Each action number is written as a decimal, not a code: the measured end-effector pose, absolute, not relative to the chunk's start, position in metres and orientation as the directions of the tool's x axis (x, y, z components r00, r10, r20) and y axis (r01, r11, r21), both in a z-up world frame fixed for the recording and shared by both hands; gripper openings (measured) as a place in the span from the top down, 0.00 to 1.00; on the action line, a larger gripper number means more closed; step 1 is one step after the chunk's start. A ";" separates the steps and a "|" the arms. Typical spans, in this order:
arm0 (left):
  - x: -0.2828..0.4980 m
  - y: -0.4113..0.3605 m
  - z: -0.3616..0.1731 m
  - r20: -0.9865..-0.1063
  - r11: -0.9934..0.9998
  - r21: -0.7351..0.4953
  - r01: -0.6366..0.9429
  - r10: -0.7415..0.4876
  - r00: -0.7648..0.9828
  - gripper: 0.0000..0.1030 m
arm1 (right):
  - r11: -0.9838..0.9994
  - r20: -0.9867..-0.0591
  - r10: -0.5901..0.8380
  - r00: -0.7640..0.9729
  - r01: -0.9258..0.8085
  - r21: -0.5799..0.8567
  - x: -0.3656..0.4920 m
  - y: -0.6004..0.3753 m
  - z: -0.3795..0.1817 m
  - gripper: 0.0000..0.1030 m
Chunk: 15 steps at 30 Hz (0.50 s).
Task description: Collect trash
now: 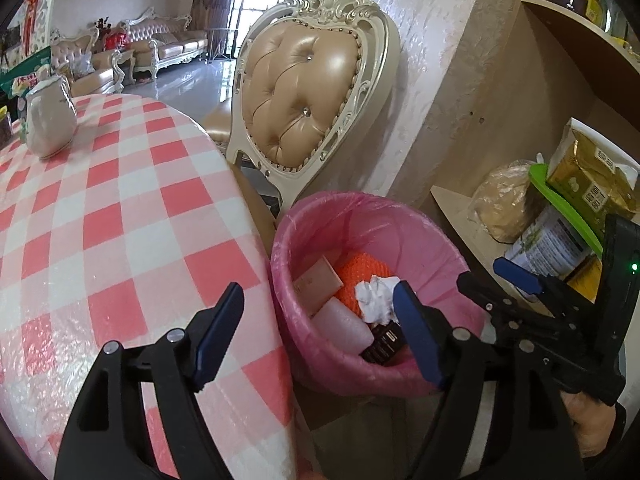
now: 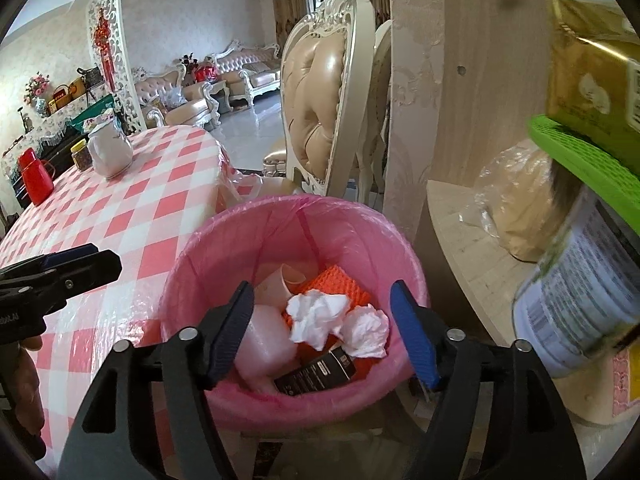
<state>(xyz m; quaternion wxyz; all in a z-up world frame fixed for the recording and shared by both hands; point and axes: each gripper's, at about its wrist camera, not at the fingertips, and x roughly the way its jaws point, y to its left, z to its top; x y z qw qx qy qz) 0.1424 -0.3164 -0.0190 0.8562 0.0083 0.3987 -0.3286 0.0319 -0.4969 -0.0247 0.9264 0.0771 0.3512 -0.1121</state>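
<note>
A bin lined with a pink bag (image 1: 352, 208) (image 2: 224, 236) stands between the table and a shelf unit. Inside lie two crumpled white tissues (image 2: 316, 316), an orange foam net (image 2: 340, 280), a black box (image 2: 316, 372), pale foam pieces (image 2: 264, 344) and a beige carton (image 1: 316, 280). My left gripper (image 1: 318, 296) hovers over the bin's near left rim, open, with nothing between its fingers. My right gripper (image 2: 322, 292) hangs open over the bin's middle, also holding nothing. Each gripper shows in the other's view: the right one (image 1: 480, 276), the left one (image 2: 80, 258).
The table with a pink-and-white checked cloth (image 1: 120, 220) carries a white jug (image 1: 50, 120), a red flask (image 2: 34, 176) and a jar (image 2: 80, 156). A padded chair (image 1: 308, 92) stands behind the bin. The shelf (image 2: 472, 248) on the right holds a tin (image 2: 580, 300), bags and a green tray (image 2: 580, 152).
</note>
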 end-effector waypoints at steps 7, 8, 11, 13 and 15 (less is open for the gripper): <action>0.123 -0.310 -0.019 -0.681 0.774 -0.234 0.588 -0.562 0.469 0.19 | 0.966 -0.665 -0.158 0.730 0.255 0.050 0.013 -0.491 -0.023 0.26; 0.121 -0.308 -0.019 -0.677 0.768 -0.242 0.594 -0.571 0.463 0.19 | 0.965 -0.662 -0.158 0.732 0.255 0.052 0.008 -0.490 -0.022 0.25; 0.115 -0.306 -0.019 -0.674 0.762 -0.236 0.603 -0.576 0.464 0.14 | 0.964 -0.662 -0.162 0.731 0.260 0.051 0.002 -0.491 -0.021 0.24; 0.113 -0.306 -0.019 -0.672 0.759 -0.234 0.607 -0.578 0.464 0.14 | 0.963 -0.663 -0.164 0.731 0.265 0.054 -0.001 -0.493 -0.021 0.23; 0.111 -0.305 -0.019 -0.671 0.758 -0.231 0.610 -0.578 0.464 0.14 | 0.962 -0.664 -0.167 0.729 0.269 0.054 -0.003 -0.494 -0.021 0.23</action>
